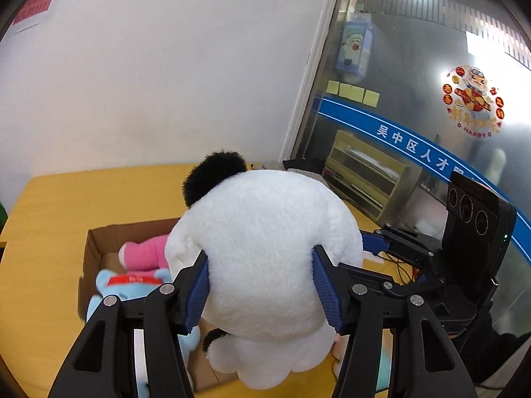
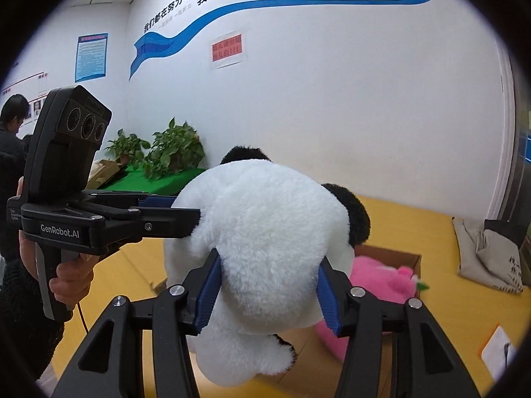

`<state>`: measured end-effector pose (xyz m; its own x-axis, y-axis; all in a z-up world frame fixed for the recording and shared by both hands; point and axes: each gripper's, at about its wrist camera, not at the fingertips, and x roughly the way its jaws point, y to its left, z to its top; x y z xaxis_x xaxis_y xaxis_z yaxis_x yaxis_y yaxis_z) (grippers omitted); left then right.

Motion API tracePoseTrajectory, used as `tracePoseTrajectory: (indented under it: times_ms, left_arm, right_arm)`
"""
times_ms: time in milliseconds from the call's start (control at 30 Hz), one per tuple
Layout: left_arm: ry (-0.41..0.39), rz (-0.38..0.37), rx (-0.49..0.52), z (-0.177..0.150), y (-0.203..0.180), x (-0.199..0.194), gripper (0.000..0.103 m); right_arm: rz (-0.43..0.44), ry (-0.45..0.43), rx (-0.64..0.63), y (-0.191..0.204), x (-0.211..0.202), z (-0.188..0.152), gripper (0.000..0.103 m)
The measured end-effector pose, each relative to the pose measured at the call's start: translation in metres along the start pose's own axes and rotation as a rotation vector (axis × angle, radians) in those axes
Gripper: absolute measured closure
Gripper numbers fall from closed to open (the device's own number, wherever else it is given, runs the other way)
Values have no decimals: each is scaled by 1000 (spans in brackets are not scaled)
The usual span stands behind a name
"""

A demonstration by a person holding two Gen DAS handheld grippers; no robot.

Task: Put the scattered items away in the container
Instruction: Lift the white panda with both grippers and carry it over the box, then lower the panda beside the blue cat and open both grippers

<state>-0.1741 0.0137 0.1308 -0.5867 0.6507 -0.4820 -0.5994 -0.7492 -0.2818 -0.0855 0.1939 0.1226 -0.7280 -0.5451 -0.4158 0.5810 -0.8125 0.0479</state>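
Note:
A big white plush panda (image 1: pixel 262 248) with black ears hangs in the air over the yellow table, gripped from two sides. My left gripper (image 1: pixel 260 285) is shut on its white head, blue pads sunk into the fur. My right gripper (image 2: pixel 268 290) is shut on the same panda (image 2: pixel 265 232) from the other side. Below it stands an open cardboard box (image 1: pixel 99 242) holding a pink plush (image 1: pixel 146 252) and a light blue plush (image 1: pixel 126 288). In the right wrist view the box (image 2: pixel 398 257) shows behind the panda with a pink plush (image 2: pixel 381 282) in it.
The yellow table (image 1: pixel 49 205) runs to a white wall. A beige cloth bag (image 2: pixel 484 258) lies at the table's right end, a white card (image 2: pixel 497 348) near the front right. Potted plants (image 2: pixel 172 152) stand on a green surface at the back. A person (image 2: pixel 13 152) stands far left.

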Motion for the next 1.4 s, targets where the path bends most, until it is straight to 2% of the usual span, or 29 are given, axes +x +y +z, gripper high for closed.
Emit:
tracePoseTrajectory:
  times_ms: [133,400,567,733,833,933,1033,1100,1133,1167,1200,1233,1300,1400]
  left_arm:
    - [75,-14,-81,-3,36,46,41]
    - [215,24,-256,-69,73,110,42]
    - [267,71,-214,-93,68,123,41]
    - [254,62,-215,-100,67,114,39]
    - [236,69,-209,-99,63,102,34]
    - [198,61,-213,-93,58,83,34]
    - [157,92,-185,-86,49,63,34]
    - [135,104,-174,-83,44,52,29]
    - [129,111,-168,-82,42,47,26]
    - [129,119,-160,-83,41,44,26]
    - [132,127,-149,-84,39,42,26]
    - [133,135,-138,-85,38,40,26]
    - [134,140,-123,-88,36,37,26]
    - [129,143,-106,-88,35,38,26]
  right_arm:
    - [-17,61,30,-25,40,-3,51]
    - [17,264,117,-54,109,-57,51]
    - [13,358,101,-49,133,-87,51]
    - [13,370,115,-47,130,-95,51]
    - [3,368,103,-48,116,-92,45]
    - [27,304,138,-48,100,-73,44]
    - [31,215,163,-53,86,-47,44]
    - [-8,185,137,-55,93,-34,47]
    - [-36,187,109,-54,104,-29,56]
    - [-52,217,94,-55,120,-30,75]
    - [-55,271,89,-56,139,-35,81]
    - [-55,333,79,-56,162,-45,85]
    - [-88,369,35,-51,184,-61,86]
    - [-71,426,104,-53,203,-81,88]
